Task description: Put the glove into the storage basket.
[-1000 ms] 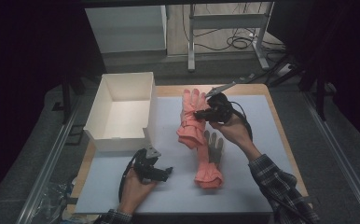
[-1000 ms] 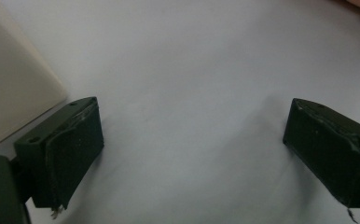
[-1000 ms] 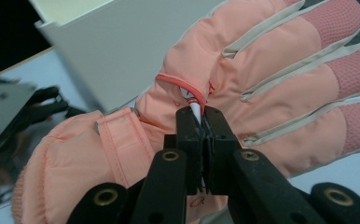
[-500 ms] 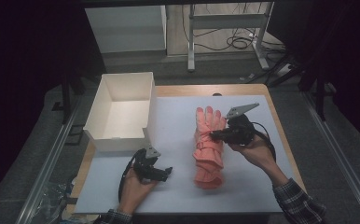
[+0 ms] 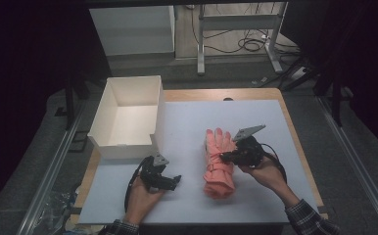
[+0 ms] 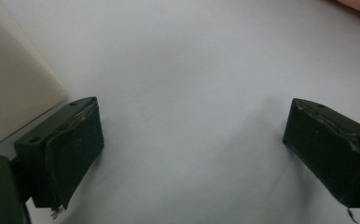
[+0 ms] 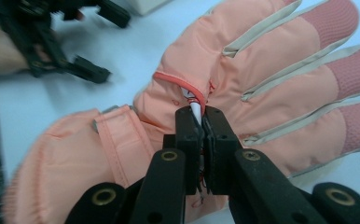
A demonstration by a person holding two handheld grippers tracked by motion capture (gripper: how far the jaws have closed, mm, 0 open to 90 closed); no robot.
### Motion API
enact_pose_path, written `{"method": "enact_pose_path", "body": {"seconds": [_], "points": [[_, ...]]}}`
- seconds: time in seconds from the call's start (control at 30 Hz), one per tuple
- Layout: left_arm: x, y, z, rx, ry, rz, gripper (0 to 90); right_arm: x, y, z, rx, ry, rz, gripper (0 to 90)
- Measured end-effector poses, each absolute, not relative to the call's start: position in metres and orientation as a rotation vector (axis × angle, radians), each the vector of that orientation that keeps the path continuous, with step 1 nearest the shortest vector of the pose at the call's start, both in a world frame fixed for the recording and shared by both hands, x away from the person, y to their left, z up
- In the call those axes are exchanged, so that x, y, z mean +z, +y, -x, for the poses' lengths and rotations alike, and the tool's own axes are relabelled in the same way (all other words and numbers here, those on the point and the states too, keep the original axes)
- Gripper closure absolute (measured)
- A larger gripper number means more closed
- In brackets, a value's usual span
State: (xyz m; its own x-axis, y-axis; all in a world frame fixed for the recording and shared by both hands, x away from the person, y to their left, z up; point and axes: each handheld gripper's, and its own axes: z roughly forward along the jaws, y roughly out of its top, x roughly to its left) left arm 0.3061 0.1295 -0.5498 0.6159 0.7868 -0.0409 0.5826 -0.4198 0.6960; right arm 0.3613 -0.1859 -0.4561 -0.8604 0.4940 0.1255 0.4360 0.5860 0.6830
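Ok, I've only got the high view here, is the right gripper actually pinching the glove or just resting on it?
Observer: The right gripper is shut on a thin white tag at the edge of the pink glove, beside a red-trimmed loop.
Operator: And is the left one holding anything?
Observer: No. The left gripper has its jaws wide apart with bare white table surface between them.
Operator: What's close to it?
Observer: The wall of the white box stands just beside one of its jaws.
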Motion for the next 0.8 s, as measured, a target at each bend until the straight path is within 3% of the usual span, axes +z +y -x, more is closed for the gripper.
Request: {"method": "enact_pose_path", "body": {"seconds": [0.33,0.57,0.8], "points": [[-0.550,0.130,-0.306,0.383,1.069,-2.157,4.7,-0.475,-0.182,-0.359,1.091,2.702,-0.837,82.3],[-0.550,0.129,-0.306,0.384,1.071,-2.153,4.7,-0.466,-0.187,-0.354,1.161,2.637,-0.821,67.3],[-0.550,0.129,-0.306,0.384,1.071,-2.154,4.7,-0.448,-0.205,-0.349,1.228,2.556,-0.828,61.2]]}}
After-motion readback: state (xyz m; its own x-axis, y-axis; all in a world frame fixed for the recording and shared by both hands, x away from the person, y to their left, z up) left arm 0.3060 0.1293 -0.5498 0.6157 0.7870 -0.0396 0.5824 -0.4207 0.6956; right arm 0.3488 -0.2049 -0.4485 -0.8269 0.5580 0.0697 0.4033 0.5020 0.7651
